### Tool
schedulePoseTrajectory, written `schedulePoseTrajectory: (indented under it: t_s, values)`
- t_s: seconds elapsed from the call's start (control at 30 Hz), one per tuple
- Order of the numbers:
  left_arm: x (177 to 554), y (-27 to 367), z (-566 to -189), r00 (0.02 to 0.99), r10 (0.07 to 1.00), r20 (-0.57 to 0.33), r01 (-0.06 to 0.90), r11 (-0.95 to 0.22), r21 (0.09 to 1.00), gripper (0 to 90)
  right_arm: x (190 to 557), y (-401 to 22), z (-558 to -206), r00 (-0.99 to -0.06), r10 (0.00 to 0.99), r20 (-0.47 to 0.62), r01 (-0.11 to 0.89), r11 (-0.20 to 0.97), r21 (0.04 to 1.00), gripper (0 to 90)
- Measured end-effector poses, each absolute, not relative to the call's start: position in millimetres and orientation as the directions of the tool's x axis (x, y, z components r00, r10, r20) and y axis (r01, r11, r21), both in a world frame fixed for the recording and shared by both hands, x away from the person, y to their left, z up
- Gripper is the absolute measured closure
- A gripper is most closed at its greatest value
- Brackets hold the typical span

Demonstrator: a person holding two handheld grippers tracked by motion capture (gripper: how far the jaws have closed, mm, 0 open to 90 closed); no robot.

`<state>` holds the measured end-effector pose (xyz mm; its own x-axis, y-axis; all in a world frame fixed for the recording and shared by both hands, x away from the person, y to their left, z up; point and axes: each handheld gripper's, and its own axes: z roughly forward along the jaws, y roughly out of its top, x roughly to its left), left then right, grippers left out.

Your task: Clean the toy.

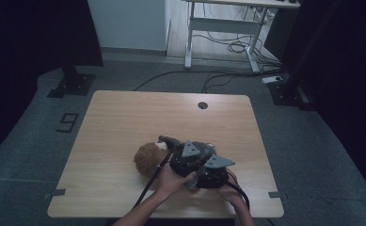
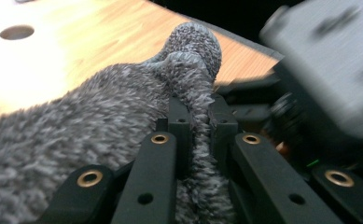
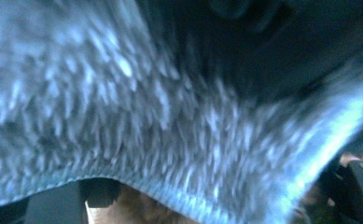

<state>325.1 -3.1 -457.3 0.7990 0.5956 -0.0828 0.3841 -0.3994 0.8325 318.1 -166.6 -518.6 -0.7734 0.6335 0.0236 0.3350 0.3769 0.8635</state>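
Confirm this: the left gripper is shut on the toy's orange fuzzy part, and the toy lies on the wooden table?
Not quite. The left gripper is shut on the toy's grey fabric, not the orange part, as the left gripper view shows. The toy does lie on the wooden table.

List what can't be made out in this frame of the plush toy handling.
- Plush toy: high view, the body is covered by both grippers and the hands.
- Right gripper: right gripper view, blurred grey fabric covers its jaws; grip unclear.
- Left gripper: left gripper view, the pinched fold hides the pads.
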Motion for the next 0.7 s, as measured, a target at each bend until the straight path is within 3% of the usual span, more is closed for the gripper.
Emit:
schedulePoseTrajectory:
  t_s: [0.47,0.7]
  values:
    - [297.8,73.9,-453.2,0.672,0.733,0.106,0.268,-0.374,0.888,83.2,316.7,-170.7,-522.2,-0.780,0.625,0.018,0.315,0.368,0.875,27.9]
    - [304.4,130.7,-458.8,0.620,0.784,0.018,0.337,-0.287,0.896,83.2,317.6,-170.3,-522.5,-0.779,0.626,0.029,0.320,0.356,0.878,28.1]
